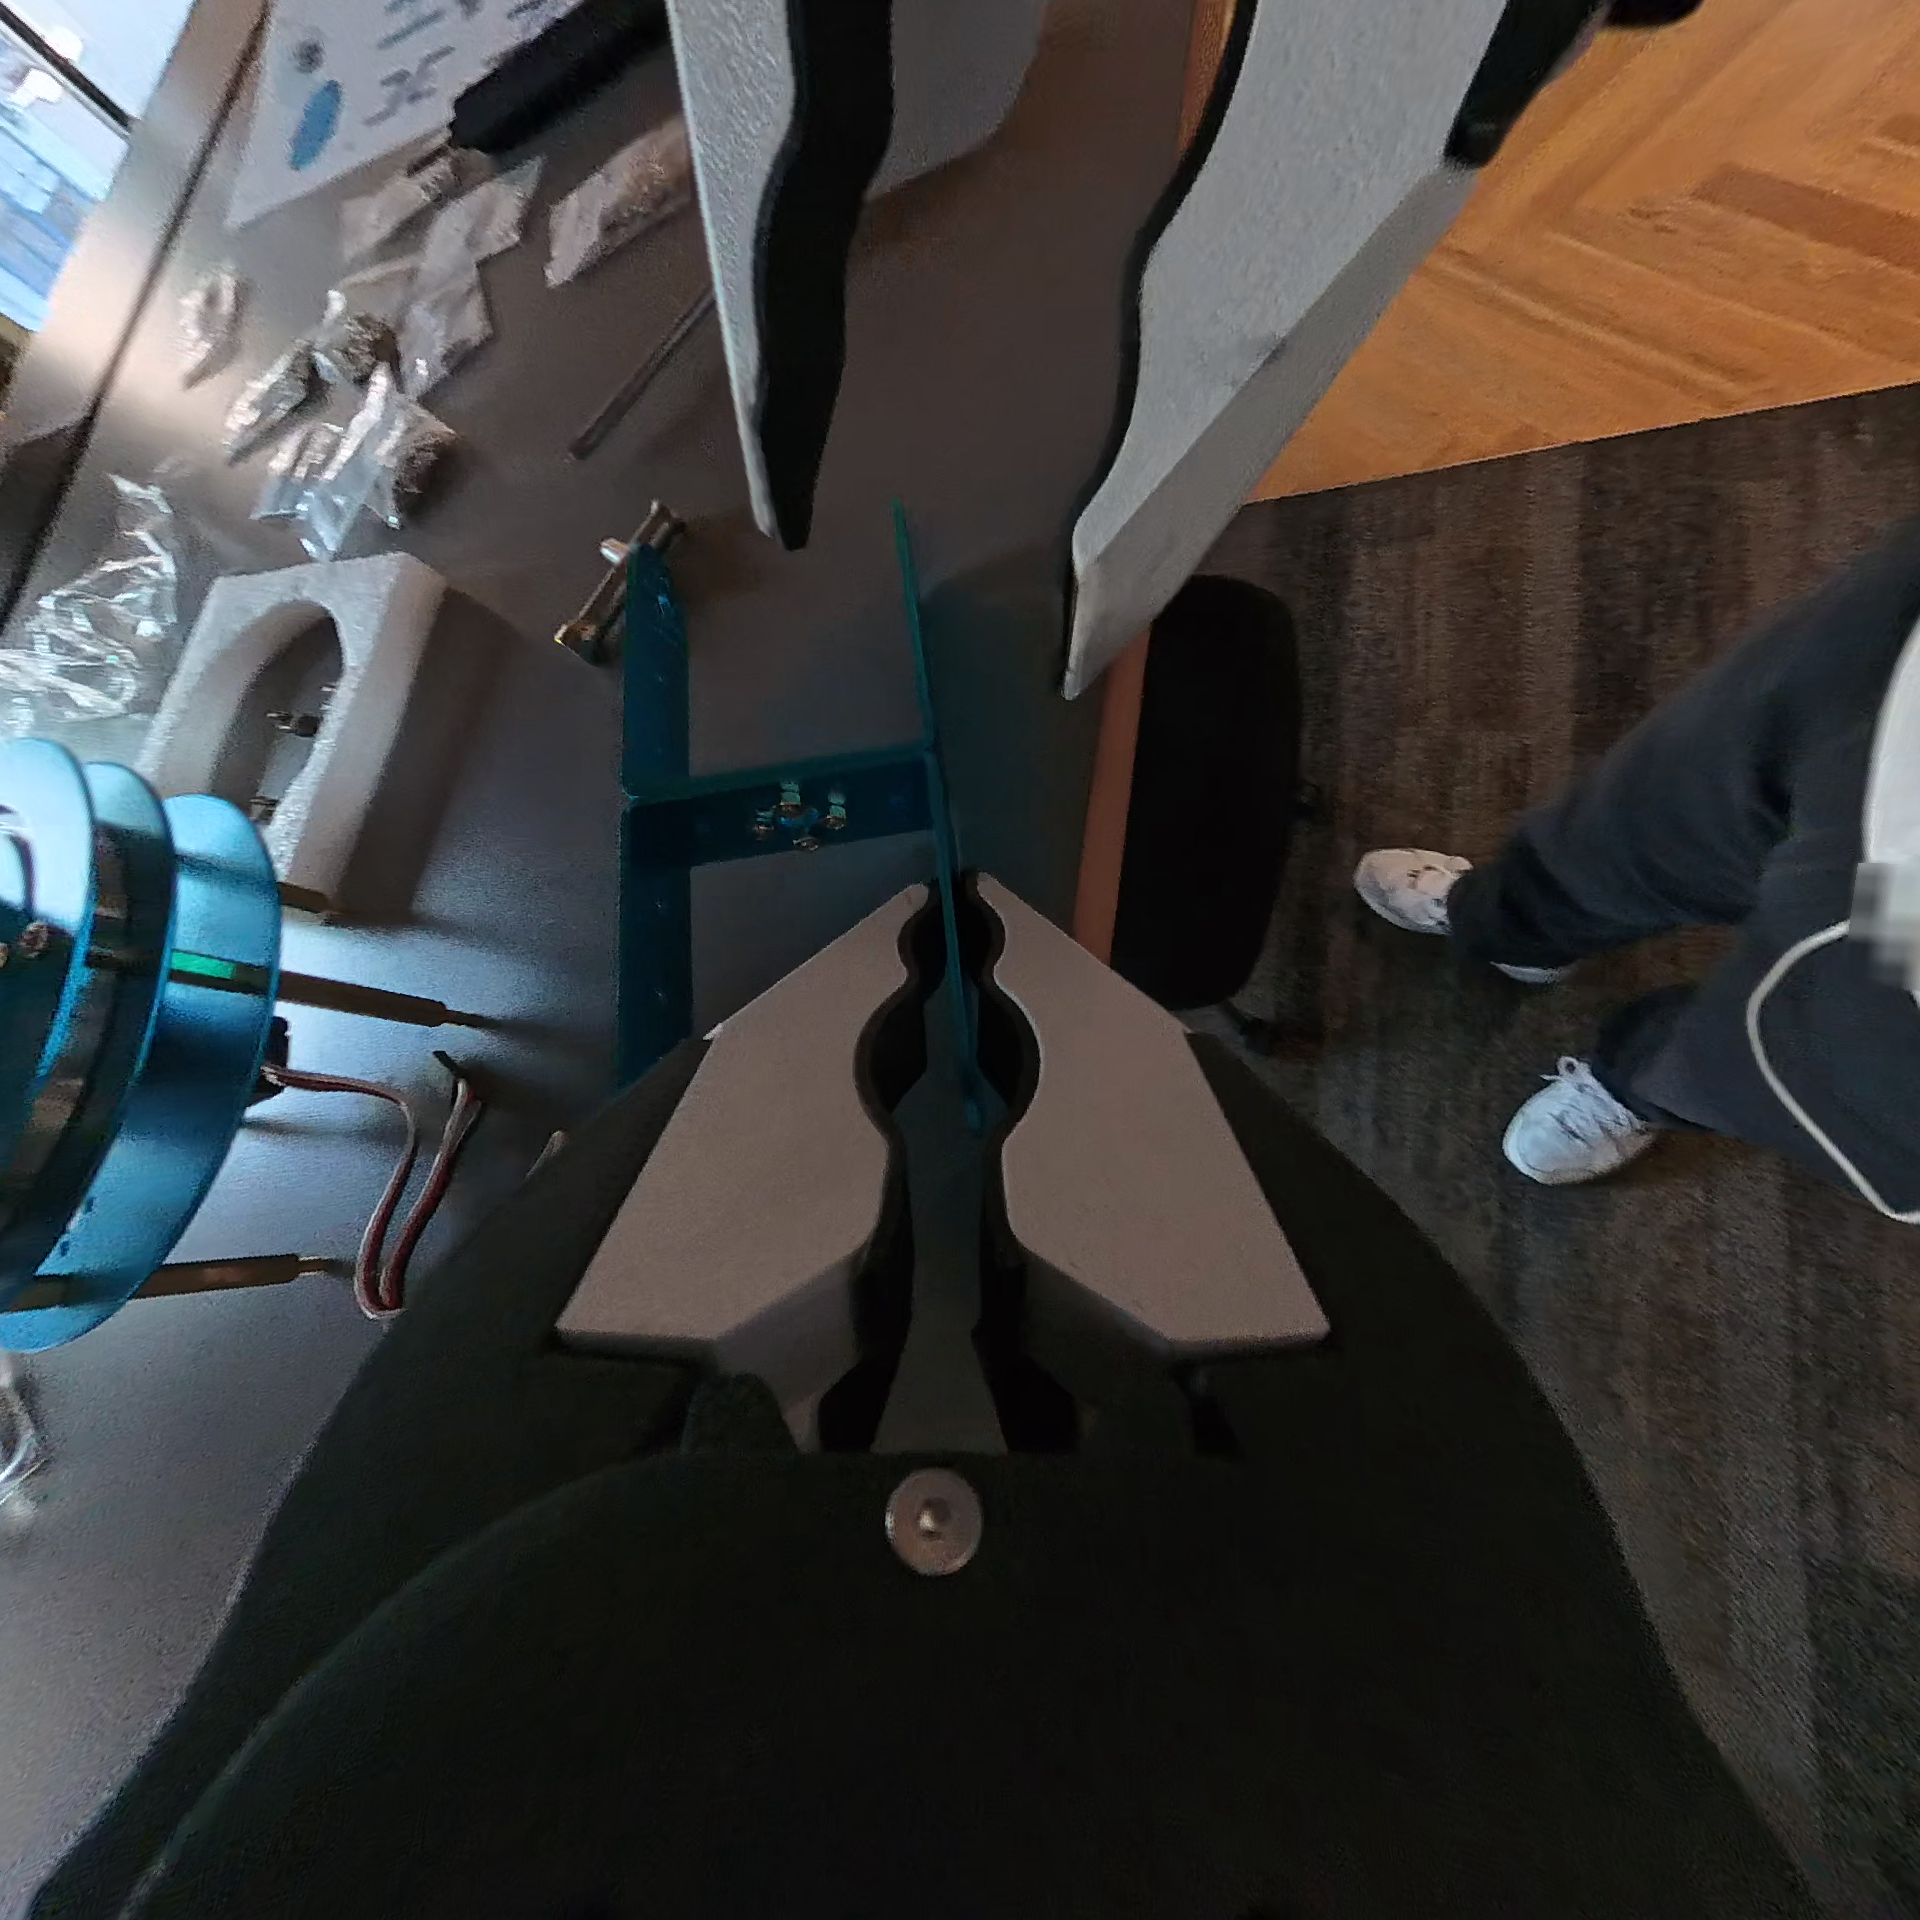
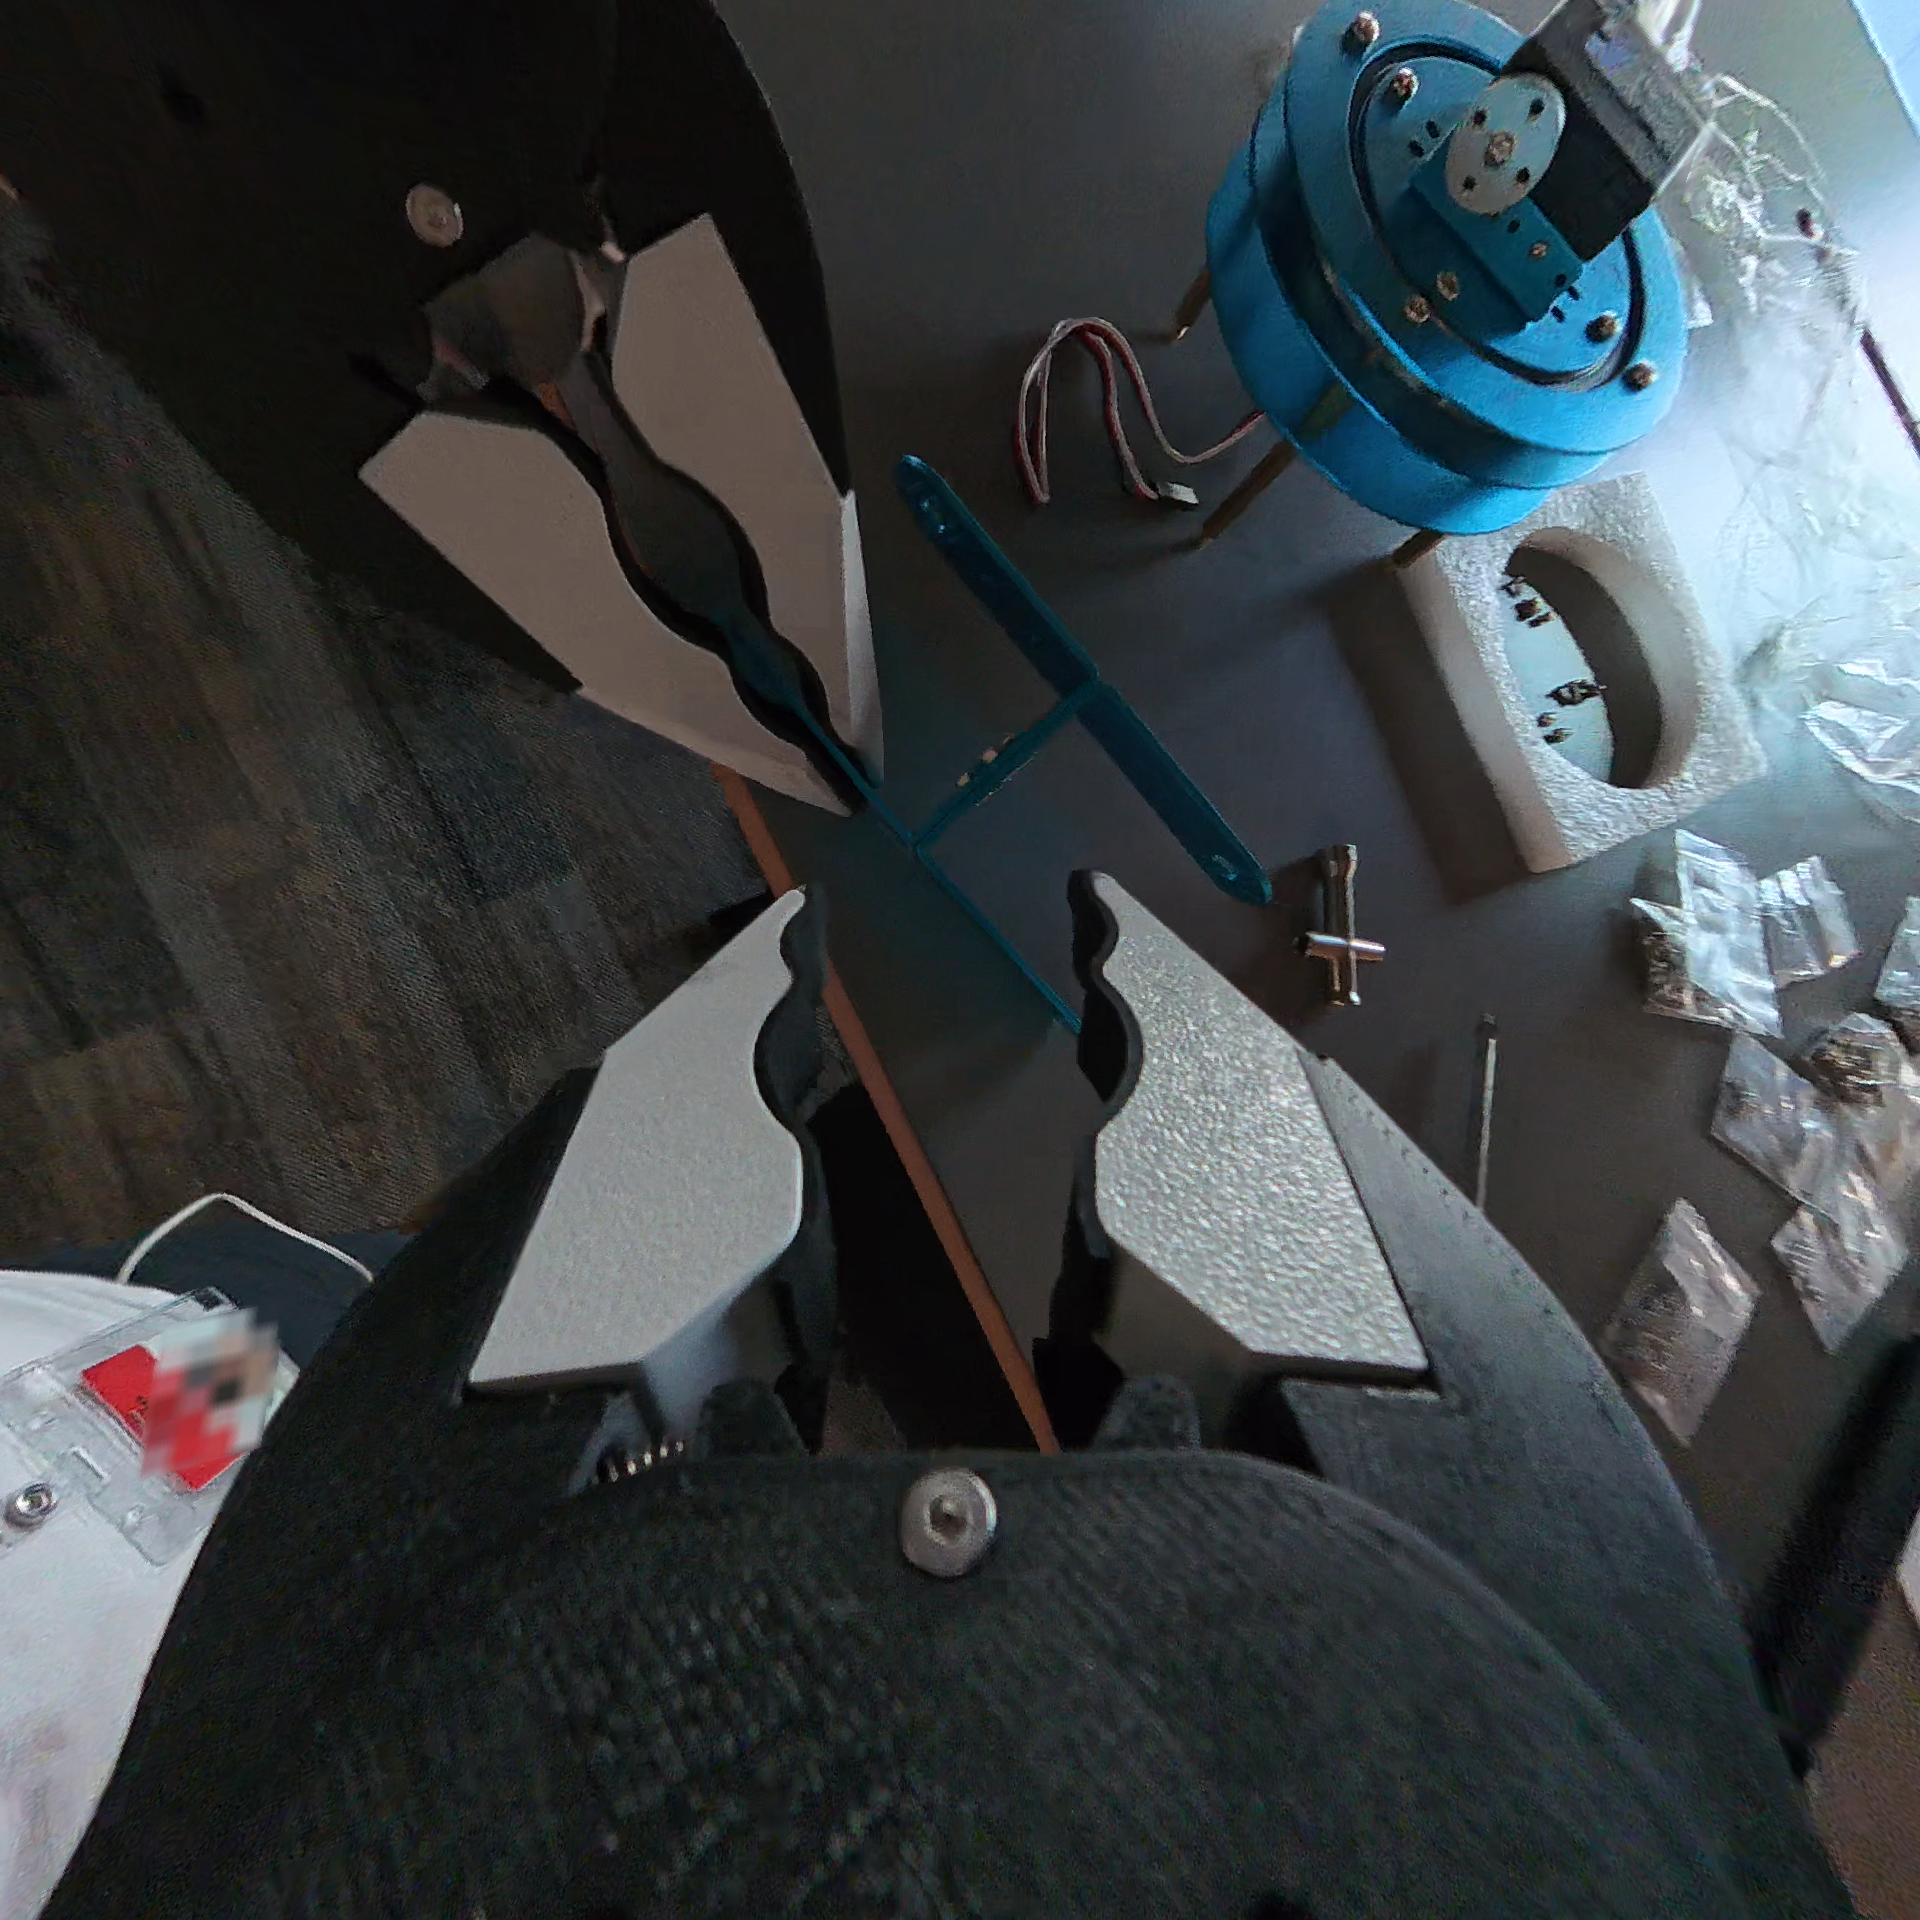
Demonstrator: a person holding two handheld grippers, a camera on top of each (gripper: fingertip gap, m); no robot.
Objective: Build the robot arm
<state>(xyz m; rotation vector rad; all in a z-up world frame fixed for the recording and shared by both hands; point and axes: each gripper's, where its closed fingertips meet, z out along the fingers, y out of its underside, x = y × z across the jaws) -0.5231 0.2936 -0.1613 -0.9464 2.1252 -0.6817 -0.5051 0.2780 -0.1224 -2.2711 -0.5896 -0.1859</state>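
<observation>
On the left of the left wrist view stands a blue round turntable base (image 1: 125,1049) on brass standoffs, its red-and-white servo lead (image 1: 405,1195) trailing loose over the dark bench (image 1: 520,1455). The legs probably keep its underside hardware off the surface. Behind it sits a white foam block (image 1: 301,727) with a round cut-out; in the right wrist view small dark screws lie inside the hollow, likely so they cannot roll away. Clear bags of hardware (image 1: 343,457) lie scattered farther back.

At centre is a blue H-shaped metal bracket (image 1: 769,816), two long strips joined by a screwed crossbar. The left claw (image 1: 951,883) is closed on the edge of one strip, near the bench's front edge, so the frame stands on edge with its far strip down at the bench and the crossbar screws facing the camera; a hold that steadies the part for the other tool, I judge. The right claw (image 2: 940,904) hangs wide open, holding nothing, its tips straddling the free end of that same strip without visibly touching.

A small metal cross wrench (image 2: 1340,940) lies just beyond the bracket, within easy reach. To the right, past the bench edge, are carpet and a person's white shoes (image 1: 1569,1122).
</observation>
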